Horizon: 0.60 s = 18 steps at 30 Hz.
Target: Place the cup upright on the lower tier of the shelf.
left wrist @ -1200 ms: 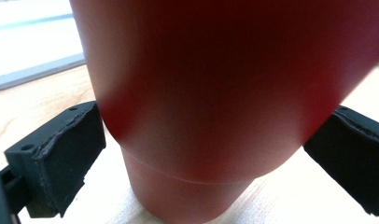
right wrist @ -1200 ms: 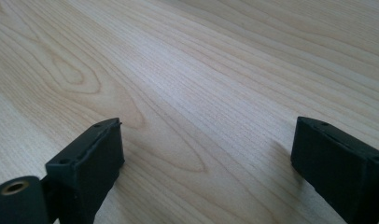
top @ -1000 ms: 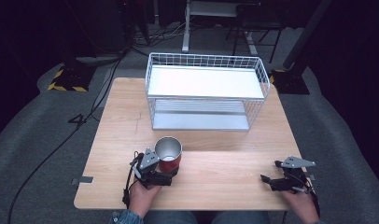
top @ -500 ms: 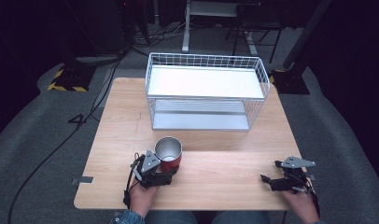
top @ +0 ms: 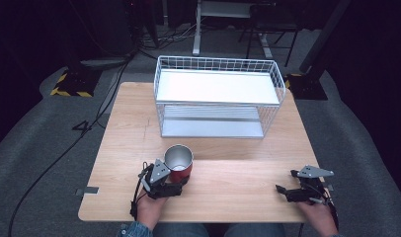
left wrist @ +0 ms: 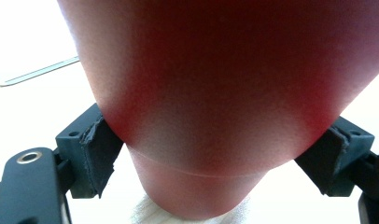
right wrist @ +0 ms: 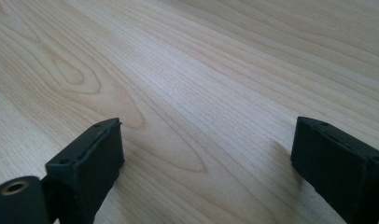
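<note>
A red cup [top: 179,163] with a bare metal inside stands upright near the front of a wooden table [top: 238,163], left of centre, gripped by the left gripper [top: 175,181]. The jaws have just been closing and now press against the cup's lower wall from either side; the left gripper view shows both black pads [left wrist: 98,142] hard against the red surface, with the cup's [left wrist: 225,93] base resting on the tabletop. The person's left hand [top: 150,210] holds that gripper from the table's near edge, a denim cuff [top: 134,230] just showing.

The right gripper [top: 283,191] lies low over the front right of the table, well apart from the cup, held in the right hand [top: 317,215]. Its jaws stand wide apart with nothing between them: the right gripper view looks past the two fingers [right wrist: 92,161] onto bare wood grain [right wrist: 201,84].

Behind the cup, toward the far side of the table, sits a white wire rack [top: 218,101] with two white shelves, one above the other. Both appear bare, though the lower one is partly screened by the upper. The cup stands in front of the rack's left half, apart from it. Dark floor and cables [top: 104,98] surround the table.
</note>
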{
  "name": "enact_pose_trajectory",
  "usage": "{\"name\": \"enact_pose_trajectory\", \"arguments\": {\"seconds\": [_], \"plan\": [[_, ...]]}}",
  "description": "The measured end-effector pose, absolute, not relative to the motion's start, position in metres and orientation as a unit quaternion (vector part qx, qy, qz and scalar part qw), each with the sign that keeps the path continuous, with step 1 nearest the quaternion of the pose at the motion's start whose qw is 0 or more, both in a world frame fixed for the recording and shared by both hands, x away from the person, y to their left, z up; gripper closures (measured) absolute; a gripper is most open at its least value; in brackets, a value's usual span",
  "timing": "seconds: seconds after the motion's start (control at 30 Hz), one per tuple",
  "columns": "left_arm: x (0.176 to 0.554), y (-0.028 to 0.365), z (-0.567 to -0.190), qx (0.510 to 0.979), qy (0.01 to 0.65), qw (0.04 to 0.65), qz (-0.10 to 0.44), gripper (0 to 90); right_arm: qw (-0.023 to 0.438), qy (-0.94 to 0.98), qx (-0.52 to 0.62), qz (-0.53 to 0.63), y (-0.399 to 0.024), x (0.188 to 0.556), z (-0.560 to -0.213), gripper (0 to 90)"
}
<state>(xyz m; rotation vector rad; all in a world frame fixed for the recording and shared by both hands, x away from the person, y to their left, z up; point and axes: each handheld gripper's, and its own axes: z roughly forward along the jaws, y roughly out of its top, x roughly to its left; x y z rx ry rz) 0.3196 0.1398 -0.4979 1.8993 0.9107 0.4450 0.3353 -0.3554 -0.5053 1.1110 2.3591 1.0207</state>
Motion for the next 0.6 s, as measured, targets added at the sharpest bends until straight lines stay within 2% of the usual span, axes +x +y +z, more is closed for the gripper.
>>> {"name": "enact_pose_trajectory", "arguments": {"seconds": [0.6], "plan": [[0.323, 0.141, -0.486, 0.777, 0.372, 0.483, 0.156, 16.7, 0.171, 0.829, 0.392, 0.36, -0.356, 0.335, -0.505, 11.3]]}}
